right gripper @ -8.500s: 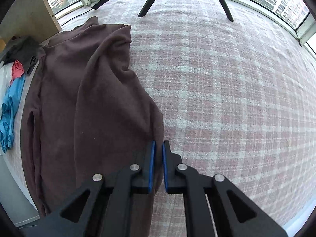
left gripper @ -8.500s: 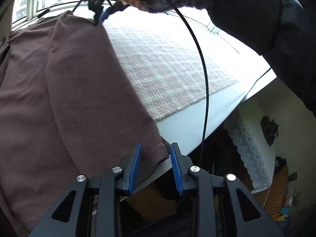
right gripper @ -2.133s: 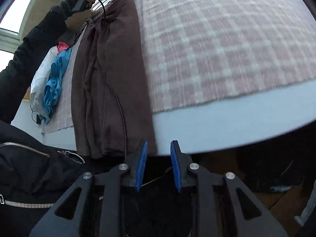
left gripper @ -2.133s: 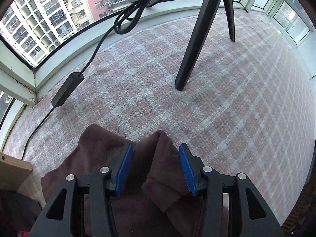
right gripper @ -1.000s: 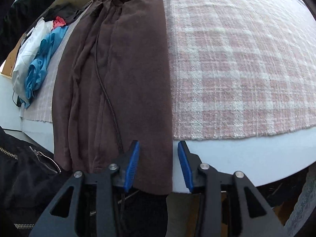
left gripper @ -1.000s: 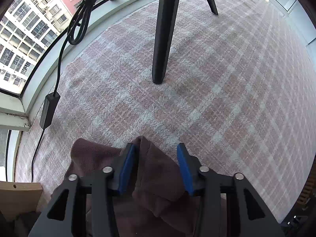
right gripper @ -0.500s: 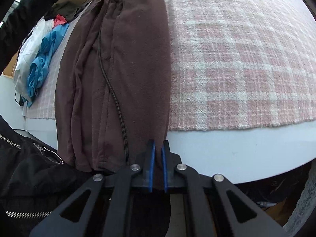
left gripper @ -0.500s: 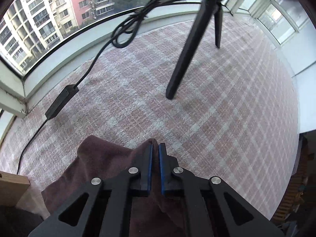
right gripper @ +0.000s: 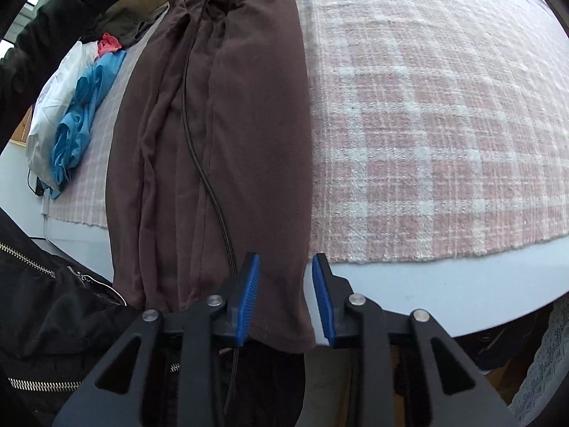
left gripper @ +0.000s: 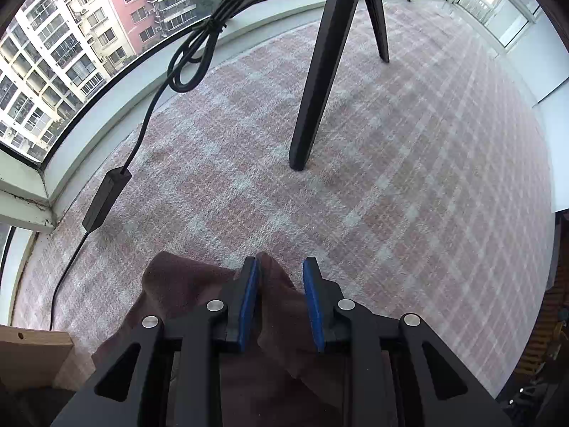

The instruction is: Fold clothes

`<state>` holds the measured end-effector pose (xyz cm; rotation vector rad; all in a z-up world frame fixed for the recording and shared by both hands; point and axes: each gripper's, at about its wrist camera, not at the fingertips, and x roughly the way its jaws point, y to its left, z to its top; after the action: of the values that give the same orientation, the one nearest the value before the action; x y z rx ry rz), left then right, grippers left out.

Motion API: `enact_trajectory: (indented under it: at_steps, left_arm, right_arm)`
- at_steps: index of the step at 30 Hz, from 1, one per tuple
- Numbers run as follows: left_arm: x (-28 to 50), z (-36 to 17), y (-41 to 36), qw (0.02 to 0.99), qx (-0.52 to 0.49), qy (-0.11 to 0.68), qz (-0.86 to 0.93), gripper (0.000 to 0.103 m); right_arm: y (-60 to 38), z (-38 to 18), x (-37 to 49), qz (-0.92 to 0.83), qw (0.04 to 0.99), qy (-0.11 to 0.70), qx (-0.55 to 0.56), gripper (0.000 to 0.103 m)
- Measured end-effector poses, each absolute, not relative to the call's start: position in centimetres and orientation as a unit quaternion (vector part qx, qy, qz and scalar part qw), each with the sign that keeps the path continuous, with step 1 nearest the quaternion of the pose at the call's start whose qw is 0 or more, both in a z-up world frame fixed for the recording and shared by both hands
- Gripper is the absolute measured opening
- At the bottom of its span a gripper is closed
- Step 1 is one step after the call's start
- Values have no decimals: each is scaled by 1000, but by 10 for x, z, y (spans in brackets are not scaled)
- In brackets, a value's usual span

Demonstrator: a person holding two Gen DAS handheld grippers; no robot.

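Pink plaid cloth [right gripper: 444, 114] covers table by window | brown garment [right gripper: 249, 114] lies lengthwise, hem over near edge | left gripper [left gripper: 281, 297] fingers apart, straddling far end | right gripper [right gripper: 286, 295] fingers apart around hem, contact unclear

A pink-and-white plaid cloth [left gripper: 409, 163] covers the table, and a black tripod leg [left gripper: 322, 71] stands on it toward the far side, with a second leg [left gripper: 377, 17] farther back to the right. A black cable [left gripper: 185, 64] loops along the window ledge at the far left and runs down to a black adapter box [left gripper: 106, 197] lying on the cloth, beyond which apartment blocks [left gripper: 71, 35] show through the glass. In the right wrist view a heap of white and blue clothes [right gripper: 71, 106] with a red piece [right gripper: 108, 43] lies at the left, and a black zipped jacket [right gripper: 53, 320] fills the near left corner.
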<state>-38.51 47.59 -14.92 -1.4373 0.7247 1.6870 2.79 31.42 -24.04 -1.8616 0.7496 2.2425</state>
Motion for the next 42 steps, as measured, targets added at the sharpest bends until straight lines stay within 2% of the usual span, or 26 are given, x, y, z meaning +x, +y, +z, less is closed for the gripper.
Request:
enact_trajectory:
  at_steps: [1, 2, 3, 9, 14, 18, 21, 23, 31, 34, 35, 36, 38, 42]
  left_arm:
    - [-386, -149, 474, 393, -567, 284, 666, 8]
    - [-388, -149, 472, 393, -568, 280, 667, 5]
    - [-390, -149, 469, 392, -568, 275, 669, 5]
    - [-402, -147, 454, 390, -571, 249, 678, 4]
    - [-413, -145, 451, 389, -573, 230, 684, 4]
    - [-428, -145, 471, 357, -563, 215, 714, 7]
    - [-436, -128, 468, 358, -551, 196, 728, 16]
    - [-435, -112, 461, 366, -530, 196, 739, 15]
    - [-384, -161, 468, 444, -544, 231, 673, 18]
    - [-387, -184, 476, 451, -554, 223, 664, 15]
    - [-392, -192, 479, 446, -558, 217, 666, 11]
    - [-395, -191, 479, 446, -560, 209, 666, 11]
    - [-399, -184, 476, 451, -561, 189, 668, 11]
    - [-400, -121, 436, 457, -528, 151, 700, 11]
  right_arm:
    - [312, -242, 28, 742, 62, 250, -619, 30]
    - [310, -244, 30, 740, 61, 251, -622, 23]
    - [309, -245, 31, 737, 62, 250, -625, 5]
    - [308, -254, 51, 724, 78, 272, -629, 4]
    - [297, -255, 27, 719, 77, 281, -631, 4]
    - [295, -254, 24, 708, 73, 281, -643, 4]
    - [293, -250, 24, 701, 76, 284, -649, 4]
    - [290, -243, 29, 696, 77, 292, -651, 6]
    - [282, -202, 28, 723, 83, 310, -612, 6]
    - [296, -204, 16, 725, 79, 299, -615, 6]
    - [316, -204, 32, 724, 79, 295, -618, 6]
    - [324, -206, 39, 723, 79, 294, -620, 6]
    - [322, -213, 41, 717, 80, 294, -627, 6]
    - [320, -216, 55, 712, 77, 292, -634, 6]
